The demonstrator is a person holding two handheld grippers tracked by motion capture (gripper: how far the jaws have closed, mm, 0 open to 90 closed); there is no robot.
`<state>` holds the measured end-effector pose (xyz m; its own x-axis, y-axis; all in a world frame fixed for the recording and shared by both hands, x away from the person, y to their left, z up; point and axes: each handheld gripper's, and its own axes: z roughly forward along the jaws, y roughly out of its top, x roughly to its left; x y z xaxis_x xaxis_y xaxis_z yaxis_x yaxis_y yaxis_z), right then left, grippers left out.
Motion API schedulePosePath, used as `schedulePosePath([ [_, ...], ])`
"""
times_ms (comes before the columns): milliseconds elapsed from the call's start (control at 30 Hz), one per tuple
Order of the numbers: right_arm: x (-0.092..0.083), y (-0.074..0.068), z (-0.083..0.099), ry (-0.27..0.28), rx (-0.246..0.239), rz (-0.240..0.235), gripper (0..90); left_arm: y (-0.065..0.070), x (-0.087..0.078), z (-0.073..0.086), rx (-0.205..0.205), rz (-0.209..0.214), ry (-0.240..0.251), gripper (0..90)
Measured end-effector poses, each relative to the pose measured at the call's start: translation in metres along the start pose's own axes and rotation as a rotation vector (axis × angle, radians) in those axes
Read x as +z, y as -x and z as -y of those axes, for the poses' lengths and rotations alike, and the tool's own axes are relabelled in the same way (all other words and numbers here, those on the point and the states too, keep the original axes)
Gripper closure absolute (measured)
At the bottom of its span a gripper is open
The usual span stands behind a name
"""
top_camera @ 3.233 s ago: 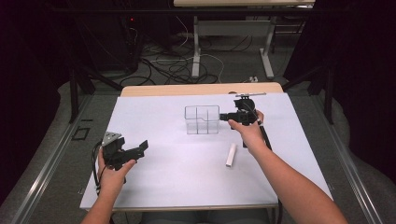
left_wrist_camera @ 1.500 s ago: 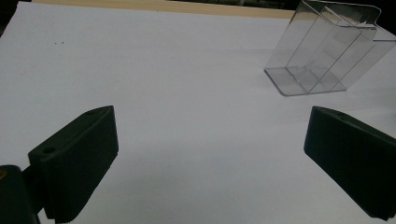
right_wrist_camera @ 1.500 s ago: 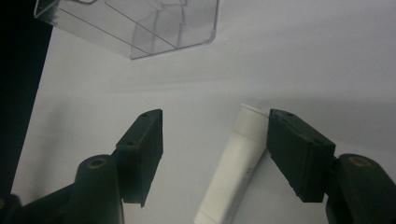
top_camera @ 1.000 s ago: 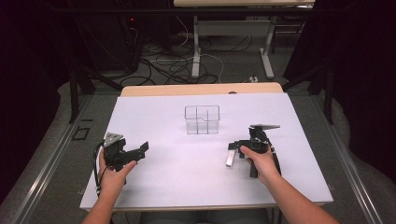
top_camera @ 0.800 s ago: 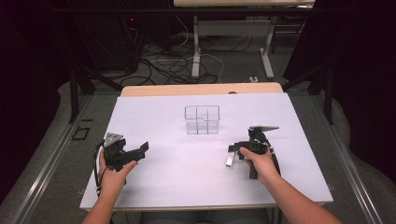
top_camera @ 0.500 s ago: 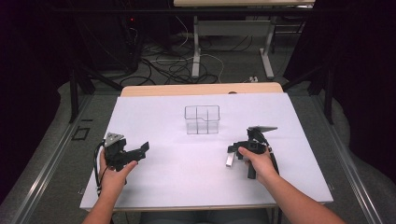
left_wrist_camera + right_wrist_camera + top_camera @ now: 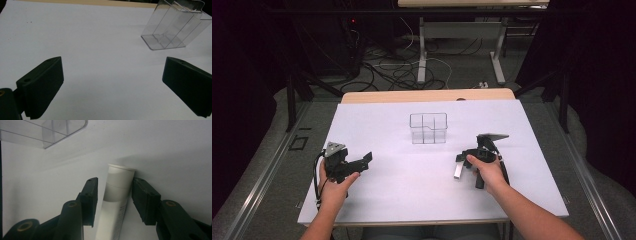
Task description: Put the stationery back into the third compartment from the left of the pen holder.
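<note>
The white worktop [image 7: 412,200] lies bare in front. At 8 o'clock the left tool [image 7: 357,165] rests wide open, holding nothing. At 4 o'clock the right tool [image 7: 115,195] has just been closing around a white tube [image 7: 113,215], small gaps remaining. Beyond, at 12 o'clock, stands a clear divided box [image 7: 428,128]; cables [image 7: 397,70] cross the dark floor [image 7: 452,70].

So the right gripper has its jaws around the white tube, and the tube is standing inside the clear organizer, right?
Not quite. The right gripper does have its jaws around the white tube, but the tube lies on the table, apart from the clear organizer, as the high view shows.
</note>
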<state>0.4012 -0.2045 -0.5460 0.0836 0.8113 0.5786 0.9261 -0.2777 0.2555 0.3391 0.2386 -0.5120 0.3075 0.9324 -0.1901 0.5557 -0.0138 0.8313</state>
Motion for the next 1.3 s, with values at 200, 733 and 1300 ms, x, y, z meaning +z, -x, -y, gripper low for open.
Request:
schedulePosePath([
  [200,0.0022,-0.0031,-0.0013,-0.006,-0.026,0.036,61.6,0.0005,0.0004,-0.0003,0.001,0.001,0.001,3.6],
  [733,0.0047,-0.0053,-0.0042,-0.034,-0.001,0.027,66.4,-0.0002,-0.0001,-0.0005,0.0,-0.001,0.003,3.6],
  [1300,0.0029,-0.0088,-0.0009,-0.042,-0.073,0.002,66.7,-0.0001,0.0002,-0.0001,0.0,-0.001,0.0,3.6],
])
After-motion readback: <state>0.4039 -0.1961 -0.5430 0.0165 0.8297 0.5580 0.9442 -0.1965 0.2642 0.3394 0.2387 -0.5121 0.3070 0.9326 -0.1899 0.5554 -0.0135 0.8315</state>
